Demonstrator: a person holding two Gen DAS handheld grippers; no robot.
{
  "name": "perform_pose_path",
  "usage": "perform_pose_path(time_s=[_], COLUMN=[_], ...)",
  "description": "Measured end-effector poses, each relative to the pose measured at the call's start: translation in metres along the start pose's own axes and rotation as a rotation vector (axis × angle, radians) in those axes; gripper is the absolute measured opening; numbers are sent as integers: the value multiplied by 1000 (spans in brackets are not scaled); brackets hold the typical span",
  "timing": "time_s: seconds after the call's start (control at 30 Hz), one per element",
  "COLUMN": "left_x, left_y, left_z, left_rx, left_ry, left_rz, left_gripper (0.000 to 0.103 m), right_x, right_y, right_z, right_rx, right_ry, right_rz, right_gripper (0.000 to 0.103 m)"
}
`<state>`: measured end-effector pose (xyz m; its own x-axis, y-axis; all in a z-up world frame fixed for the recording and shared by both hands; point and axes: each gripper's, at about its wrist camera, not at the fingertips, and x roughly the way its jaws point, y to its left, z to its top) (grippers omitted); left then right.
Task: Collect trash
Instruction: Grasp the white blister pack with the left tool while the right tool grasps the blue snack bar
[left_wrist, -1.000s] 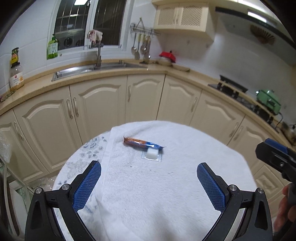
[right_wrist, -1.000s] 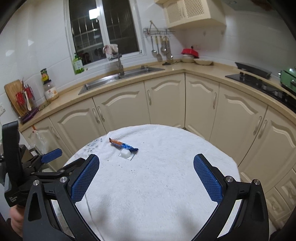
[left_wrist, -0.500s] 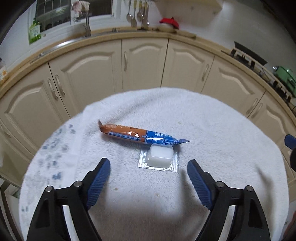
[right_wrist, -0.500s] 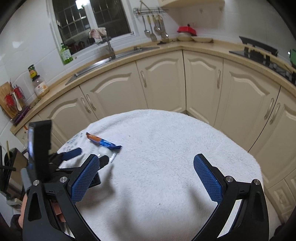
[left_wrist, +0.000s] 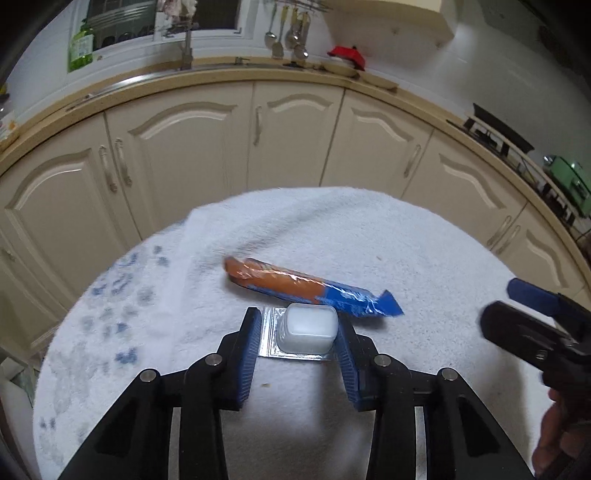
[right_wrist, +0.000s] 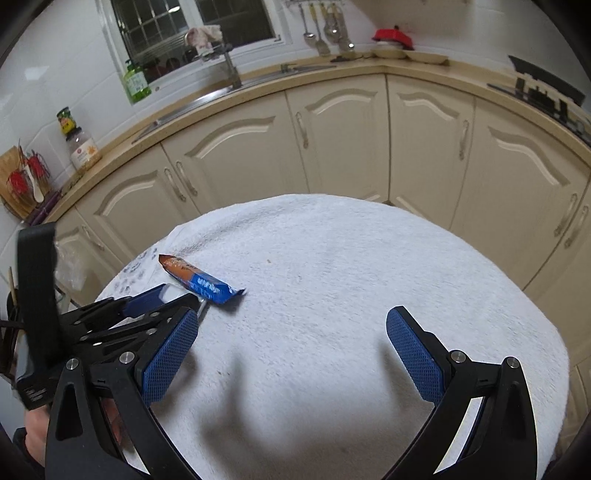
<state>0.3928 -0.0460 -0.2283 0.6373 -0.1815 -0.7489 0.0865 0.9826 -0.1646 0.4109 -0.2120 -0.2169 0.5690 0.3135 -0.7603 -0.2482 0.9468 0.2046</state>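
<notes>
Blister (left_wrist: 308, 328) between closing left tongs (left_wrist: 295, 338), pads nearly touching; wrapper (left_wrist: 310, 288) at 12. Foil flange may slip out. Right tongs (right_wrist: 291, 347) spread, empty.

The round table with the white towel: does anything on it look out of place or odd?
Two bits of trash lie on the white towel: an orange-and-blue snack wrapper, crinkled and askew, and a small white plastic cup on a foil sheet. The left gripper is closing around the cup. Nothing looks spilled.
</notes>
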Motion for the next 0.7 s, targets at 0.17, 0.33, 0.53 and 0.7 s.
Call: perform_pose_path(time_s=[0.17, 0.33, 0.53, 0.7], left_x=[-17, -26, -28, -33], left_y=[23, 49, 60, 54], left_z=[5, 10, 3, -1], left_rx=[-61, -125, -169, -160], left_ry=[-65, -89, -77, -71], left_rz=[33, 102, 111, 81], left_gripper=[35, 36, 36, 36], right_x=[35, 76, 91, 71], right_y=[23, 52, 86, 84], right_z=[7, 15, 11, -9], right_rx=[-85, -205, -380, -364], right_ry=[46, 107, 118, 127], right_rz=[47, 92, 73, 89], right_gripper=[101, 94, 47, 20])
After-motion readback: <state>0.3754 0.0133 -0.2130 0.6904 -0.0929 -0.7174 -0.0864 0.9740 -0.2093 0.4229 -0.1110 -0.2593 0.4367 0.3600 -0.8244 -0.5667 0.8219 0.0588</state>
